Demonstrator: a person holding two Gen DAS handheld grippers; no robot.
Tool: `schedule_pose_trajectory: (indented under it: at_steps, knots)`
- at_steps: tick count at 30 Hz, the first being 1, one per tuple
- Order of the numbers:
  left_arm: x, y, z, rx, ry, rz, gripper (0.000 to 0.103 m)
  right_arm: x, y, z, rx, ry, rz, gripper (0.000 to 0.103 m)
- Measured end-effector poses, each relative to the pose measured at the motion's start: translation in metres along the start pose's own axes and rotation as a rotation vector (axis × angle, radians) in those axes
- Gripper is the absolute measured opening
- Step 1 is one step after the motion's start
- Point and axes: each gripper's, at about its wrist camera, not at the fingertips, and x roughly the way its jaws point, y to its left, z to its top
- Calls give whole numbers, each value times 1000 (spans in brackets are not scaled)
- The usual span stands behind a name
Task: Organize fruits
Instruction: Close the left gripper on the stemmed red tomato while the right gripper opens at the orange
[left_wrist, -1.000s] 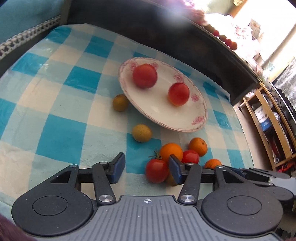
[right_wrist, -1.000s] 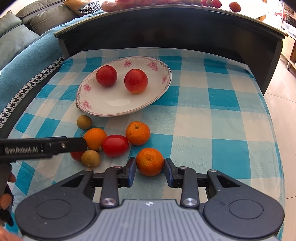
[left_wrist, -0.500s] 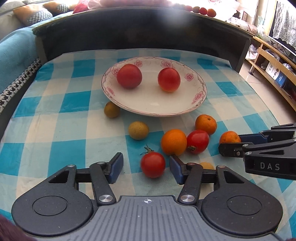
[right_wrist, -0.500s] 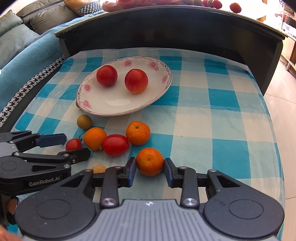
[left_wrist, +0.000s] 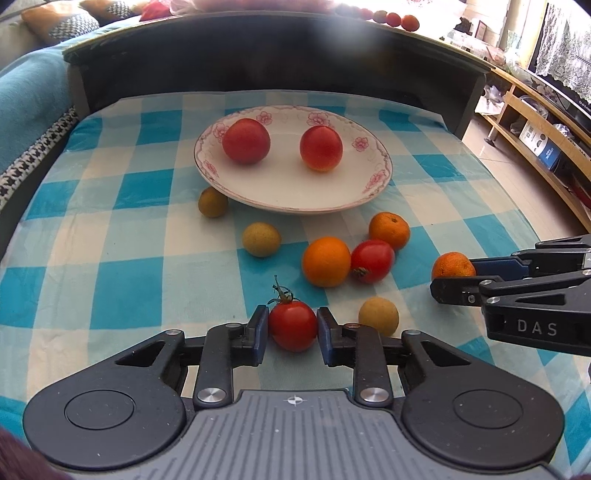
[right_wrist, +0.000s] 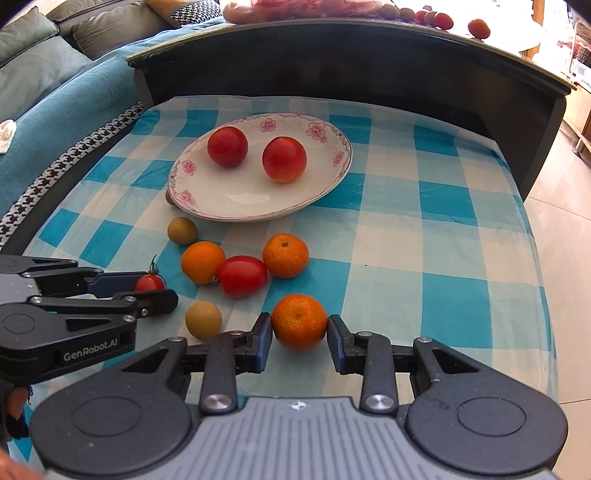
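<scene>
Two round glossy tomatoes, floral plate

small brown fruit mostly hidden behind plate.

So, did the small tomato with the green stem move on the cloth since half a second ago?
No. In the right wrist view the stemmed tomato sits at the same spot left of the loose orange; only the left claw is closing on it.

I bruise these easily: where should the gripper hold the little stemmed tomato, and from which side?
Grip the stemmed tomato across its round middle, coming low from the near side, as the left gripper does now, jaws closing on its flanks. The green stem sticks up on top, so the sides are the clean surfaces.
</scene>
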Motion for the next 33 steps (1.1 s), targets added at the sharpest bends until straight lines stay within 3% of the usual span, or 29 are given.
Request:
schedule_pose_trajectory:
  at_steps: [15,20,22,33]
  knots:
    - [-8,-7,-16,43,-20,-20,40,-10,7,-28,-43,29,-31,34]
    - [-11,-5,-20,50,-24,-31,51,-9,6,-27,-42,28,-21,36]
    - [-12,-7,-24,68,-34,-28,60,-9,5,-28,-49,25,-8,40]
    - [-14,-4,-34,75,-75,-1,66,-10,3,-37,-40,-13,4,65]
